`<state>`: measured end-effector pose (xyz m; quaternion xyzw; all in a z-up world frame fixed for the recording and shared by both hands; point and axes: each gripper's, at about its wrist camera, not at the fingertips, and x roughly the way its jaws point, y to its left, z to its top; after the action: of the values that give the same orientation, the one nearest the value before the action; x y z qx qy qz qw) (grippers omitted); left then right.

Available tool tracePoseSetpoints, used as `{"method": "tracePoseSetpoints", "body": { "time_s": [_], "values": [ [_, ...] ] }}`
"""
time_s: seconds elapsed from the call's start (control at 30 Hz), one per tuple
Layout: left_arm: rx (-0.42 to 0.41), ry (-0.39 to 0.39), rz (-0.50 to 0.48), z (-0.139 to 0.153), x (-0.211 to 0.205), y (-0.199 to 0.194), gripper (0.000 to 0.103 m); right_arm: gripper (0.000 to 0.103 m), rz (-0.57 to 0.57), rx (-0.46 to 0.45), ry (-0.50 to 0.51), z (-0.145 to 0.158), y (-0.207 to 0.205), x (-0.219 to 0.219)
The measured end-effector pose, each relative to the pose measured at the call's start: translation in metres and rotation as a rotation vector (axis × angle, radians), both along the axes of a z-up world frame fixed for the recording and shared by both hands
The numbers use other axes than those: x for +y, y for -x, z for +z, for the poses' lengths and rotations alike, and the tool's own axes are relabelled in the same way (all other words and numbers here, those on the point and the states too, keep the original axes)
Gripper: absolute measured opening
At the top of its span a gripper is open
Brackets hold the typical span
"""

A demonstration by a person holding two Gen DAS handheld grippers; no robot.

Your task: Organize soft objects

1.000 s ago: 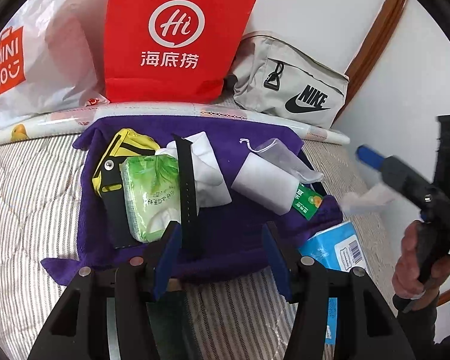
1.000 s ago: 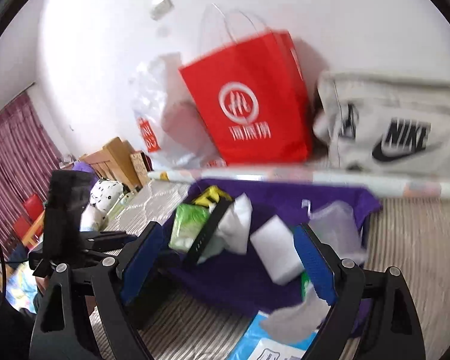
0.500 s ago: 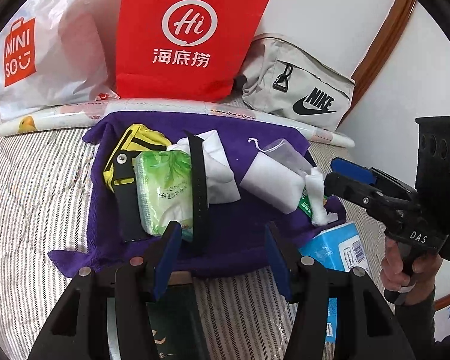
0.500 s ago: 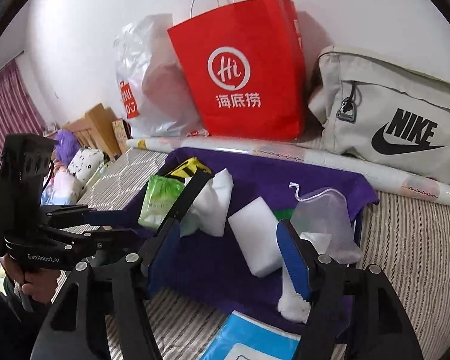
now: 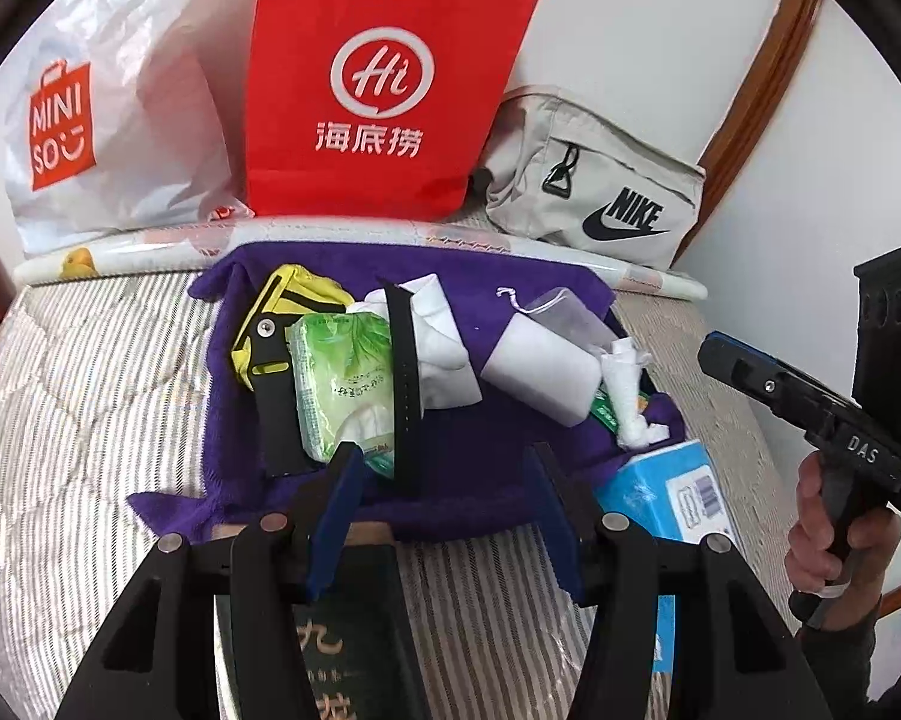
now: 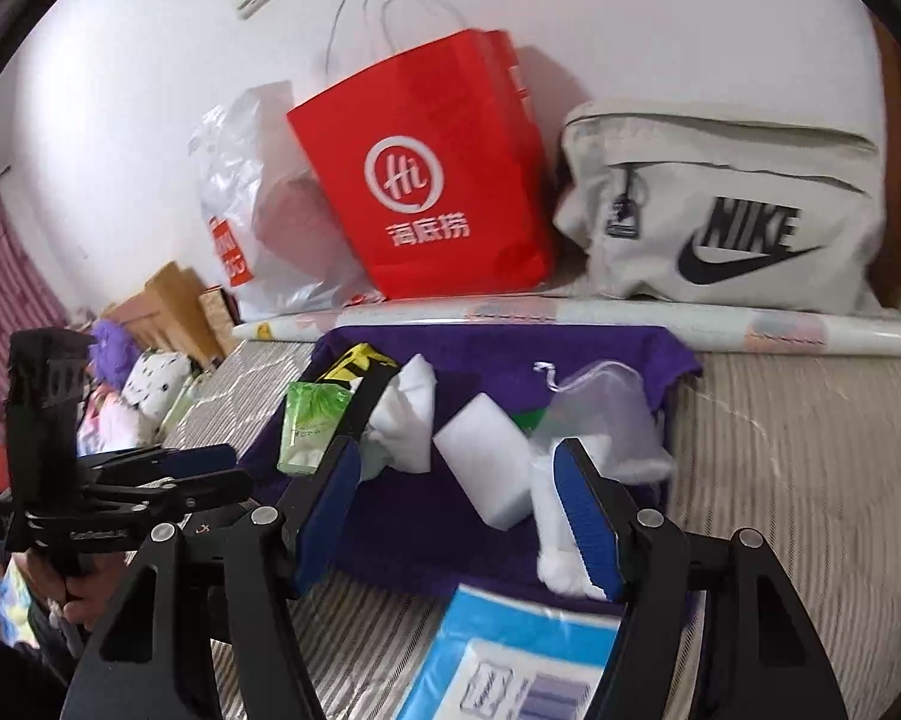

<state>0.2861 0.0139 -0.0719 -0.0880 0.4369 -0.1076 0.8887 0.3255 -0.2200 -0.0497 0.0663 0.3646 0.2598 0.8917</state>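
Left wrist view: I look down on a striped quilted mattress, bare on the left, hemmed at the back by a rolled printed mat lying below the wall. Behind that roll stand a white plastic Miniso bag, a red paper Hi bag and a beige fabric Nike pouch.

A dark purple towel is spread mid-bed and carries the soft things: a green packet of wet wipes, a yellow and black strap pouch, a black band lying across a folded white cloth, a white foam block, a clear drawstring bag and a twisted white tissue wad at the towel's right edge. A blue tissue pack sits just off that edge.

My left gripper hovers over the towel's near hem, jaws parted, nothing between them. From the right wrist view, my right gripper is also parted and empty; the wad lies just beside its right finger, contact unclear.
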Motion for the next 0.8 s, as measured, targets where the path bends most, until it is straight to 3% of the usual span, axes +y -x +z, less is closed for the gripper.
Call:
{"method": "tracePoseSetpoints", "body": {
  "time_s": [0.27, 0.33, 0.53, 0.8],
  "values": [
    [-0.059, -0.072, 0.023, 0.033, -0.009, 0.043, 0.053, 0.067, -0.11, 0.005, 0.071, 0.018, 0.038, -0.009],
    [-0.072, -0.081, 0.028, 0.04, -0.011, 0.053, 0.054, 0.072, -0.131, 0.0, 0.096, 0.024, 0.05, -0.009],
    [-0.142, -0.115, 0.056, 0.061, -0.018, 0.092, 0.065, 0.088, -0.171, -0.046, 0.135, 0.044, 0.093, -0.008],
    [-0.188, -0.155, 0.077, 0.075, -0.031, 0.141, 0.08, 0.095, -0.205, -0.075, 0.158, 0.062, 0.15, -0.004]
  ]
}}
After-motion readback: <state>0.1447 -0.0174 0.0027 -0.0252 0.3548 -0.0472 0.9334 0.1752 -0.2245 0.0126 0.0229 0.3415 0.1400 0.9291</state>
